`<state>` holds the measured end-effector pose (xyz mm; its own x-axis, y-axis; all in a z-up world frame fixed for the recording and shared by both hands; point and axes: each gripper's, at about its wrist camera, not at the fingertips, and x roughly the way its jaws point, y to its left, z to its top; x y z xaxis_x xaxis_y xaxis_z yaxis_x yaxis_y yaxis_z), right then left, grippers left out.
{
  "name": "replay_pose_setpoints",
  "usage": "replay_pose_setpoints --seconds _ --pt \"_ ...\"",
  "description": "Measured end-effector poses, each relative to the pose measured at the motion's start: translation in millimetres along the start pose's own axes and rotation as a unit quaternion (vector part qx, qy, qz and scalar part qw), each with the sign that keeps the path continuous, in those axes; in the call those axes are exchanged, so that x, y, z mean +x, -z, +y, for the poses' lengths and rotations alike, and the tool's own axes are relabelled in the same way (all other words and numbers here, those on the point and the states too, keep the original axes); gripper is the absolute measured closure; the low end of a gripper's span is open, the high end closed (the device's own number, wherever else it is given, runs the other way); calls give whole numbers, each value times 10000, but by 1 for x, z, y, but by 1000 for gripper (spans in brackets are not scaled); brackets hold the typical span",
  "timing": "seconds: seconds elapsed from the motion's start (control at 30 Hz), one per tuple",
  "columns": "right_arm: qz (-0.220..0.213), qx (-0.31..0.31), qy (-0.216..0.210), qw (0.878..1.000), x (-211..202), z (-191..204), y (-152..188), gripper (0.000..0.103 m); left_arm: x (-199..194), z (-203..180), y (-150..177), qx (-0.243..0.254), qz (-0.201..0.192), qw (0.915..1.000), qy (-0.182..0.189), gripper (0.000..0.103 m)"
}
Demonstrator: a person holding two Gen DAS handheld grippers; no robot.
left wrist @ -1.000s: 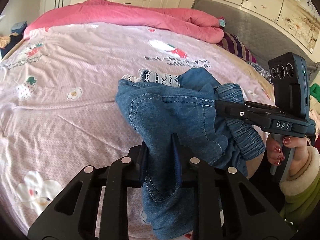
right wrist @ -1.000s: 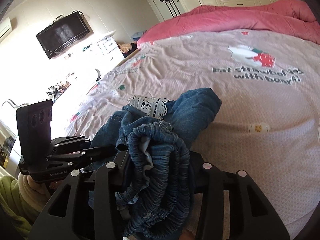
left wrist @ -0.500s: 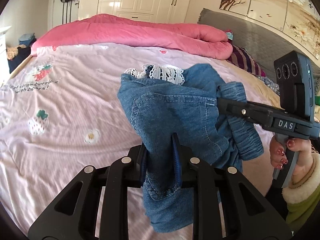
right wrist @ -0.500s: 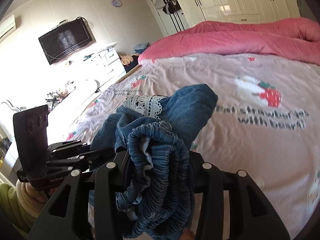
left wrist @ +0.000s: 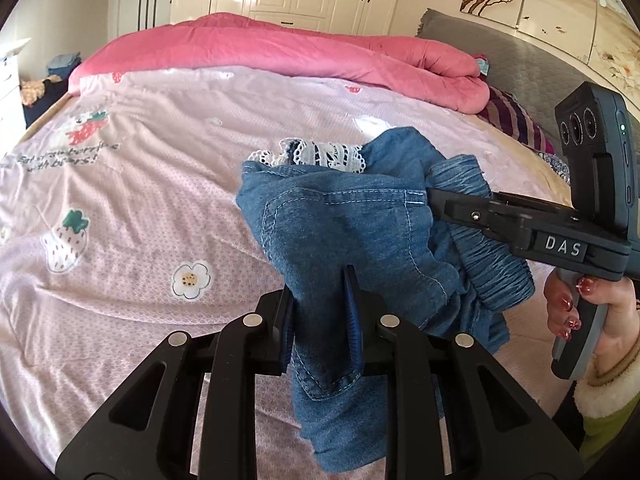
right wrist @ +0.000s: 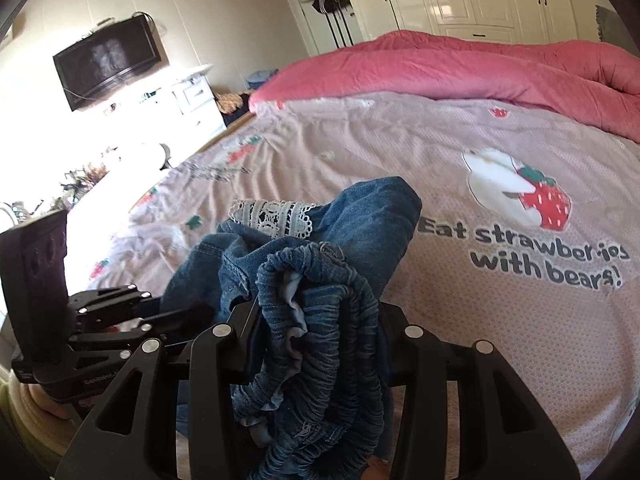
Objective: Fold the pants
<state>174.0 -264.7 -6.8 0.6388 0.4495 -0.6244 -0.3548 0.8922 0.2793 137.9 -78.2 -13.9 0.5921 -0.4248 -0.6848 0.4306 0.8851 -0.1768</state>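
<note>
Left-wrist view: left gripper (left wrist: 322, 308) clamps the bunched blue denim pants (left wrist: 344, 232) above the pink strawberry-print bedsheet (left wrist: 120, 208). Right-wrist view alone shows the right gripper (right wrist: 316, 344) clenching their gathered elastic waistband (right wrist: 328, 308).

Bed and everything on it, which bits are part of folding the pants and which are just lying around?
Part of the job:
jeans
left claw, clamped on them
right claw, clamped on their waistband
bedspread

Lying about:
pink quilt
striped pillow
TV
</note>
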Motion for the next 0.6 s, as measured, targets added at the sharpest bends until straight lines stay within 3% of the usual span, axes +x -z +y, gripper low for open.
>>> replay_pose_setpoints --seconds 0.6 --pt "373 430 265 9980 26 -20 15 59 19 7 9 -94 202 9997 -48 88"
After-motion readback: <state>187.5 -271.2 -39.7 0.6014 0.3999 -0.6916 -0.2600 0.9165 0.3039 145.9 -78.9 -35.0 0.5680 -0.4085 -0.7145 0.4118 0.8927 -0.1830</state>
